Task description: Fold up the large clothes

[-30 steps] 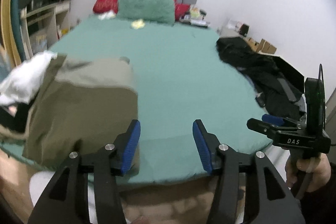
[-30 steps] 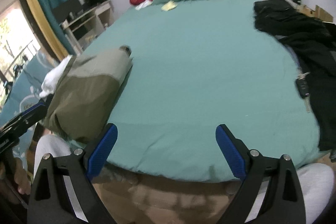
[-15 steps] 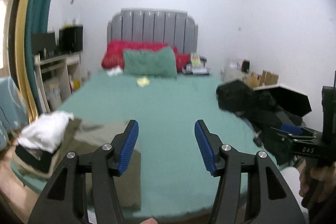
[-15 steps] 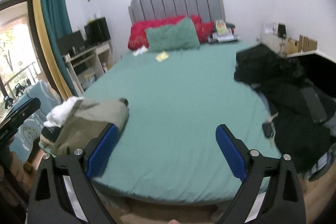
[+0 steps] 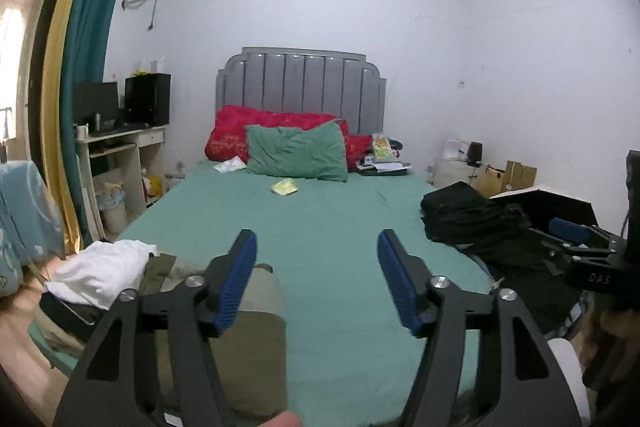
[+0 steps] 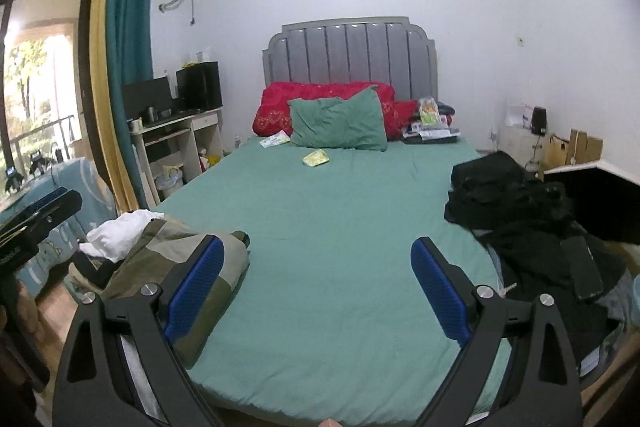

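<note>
A folded olive-green garment [image 5: 256, 339] [image 6: 188, 259] lies at the near left corner of the green bed [image 5: 332, 227] [image 6: 320, 227], partly over a white cloth [image 5: 100, 271] [image 6: 120, 231]. A heap of black clothes [image 5: 472, 219] [image 6: 520, 227] covers the bed's right edge. My left gripper [image 5: 314, 281] hovers above the near end of the bed, its jaws opening with nothing between them. My right gripper [image 6: 316, 287] is held wide open and empty, also above the near end. In the left wrist view the right gripper [image 5: 576, 247] shows at the far right, held by a hand.
A green pillow [image 5: 296, 153] and red pillows [image 5: 232, 135] lean on the grey headboard [image 5: 300, 87]. A small yellow packet [image 5: 285, 186] lies mid-bed. A desk [image 5: 120, 147] stands left, boxes [image 5: 508, 179] and a dark board [image 6: 592, 195] right.
Both grippers have risen and tilted up, so the wall and headboard now fill the views instead of the bed top. The left jaws have spread wider.
</note>
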The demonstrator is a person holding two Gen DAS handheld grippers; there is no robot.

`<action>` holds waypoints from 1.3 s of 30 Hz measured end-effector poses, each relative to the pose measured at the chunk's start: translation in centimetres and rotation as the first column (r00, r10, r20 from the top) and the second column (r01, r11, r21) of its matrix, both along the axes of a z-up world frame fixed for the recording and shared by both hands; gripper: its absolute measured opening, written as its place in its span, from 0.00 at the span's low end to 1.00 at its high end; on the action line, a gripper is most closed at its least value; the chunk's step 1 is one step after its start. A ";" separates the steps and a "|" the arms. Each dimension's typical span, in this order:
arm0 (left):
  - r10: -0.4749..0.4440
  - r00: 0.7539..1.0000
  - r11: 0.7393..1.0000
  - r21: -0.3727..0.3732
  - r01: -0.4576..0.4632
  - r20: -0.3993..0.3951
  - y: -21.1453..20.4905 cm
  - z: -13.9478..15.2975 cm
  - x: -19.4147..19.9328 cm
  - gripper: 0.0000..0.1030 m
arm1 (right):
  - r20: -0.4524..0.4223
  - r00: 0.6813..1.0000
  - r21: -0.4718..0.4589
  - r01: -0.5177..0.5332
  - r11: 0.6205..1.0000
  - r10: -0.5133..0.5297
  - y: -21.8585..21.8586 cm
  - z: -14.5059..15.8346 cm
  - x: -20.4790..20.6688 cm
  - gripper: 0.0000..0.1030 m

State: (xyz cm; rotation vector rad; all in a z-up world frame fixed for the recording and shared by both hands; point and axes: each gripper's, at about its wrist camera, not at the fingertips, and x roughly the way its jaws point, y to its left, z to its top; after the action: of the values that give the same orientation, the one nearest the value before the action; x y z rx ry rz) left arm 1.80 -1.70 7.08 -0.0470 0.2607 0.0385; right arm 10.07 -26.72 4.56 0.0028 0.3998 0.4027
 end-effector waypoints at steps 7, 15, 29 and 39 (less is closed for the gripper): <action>0.001 1.000 0.998 -0.060 0.000 0.016 2.0 -1.2 -0.3 0.77 | -0.030 0.999 -0.037 -0.034 0.999 0.033 2.3 -1.5 0.7 0.91; 0.061 0.997 0.994 -0.093 -0.065 -0.044 4.6 -2.9 1.1 0.77 | -0.053 0.997 -0.065 -0.051 0.997 0.048 4.1 -2.9 1.8 0.91; 0.070 0.993 0.994 -0.079 -0.078 -0.092 5.3 -5.0 2.9 0.77 | -0.109 0.992 -0.094 -0.075 0.993 0.065 6.0 -5.0 3.4 0.91; 0.073 0.992 0.994 -0.075 -0.081 -0.104 5.3 -5.3 3.4 0.77 | -0.128 0.990 -0.091 -0.077 0.993 0.065 6.2 -5.6 4.1 0.91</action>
State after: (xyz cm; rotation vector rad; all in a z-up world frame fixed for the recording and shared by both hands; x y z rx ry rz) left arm 5.22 3.64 1.73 -0.1337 0.3619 0.1074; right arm 14.17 -20.54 -1.08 -0.0799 0.5438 0.4546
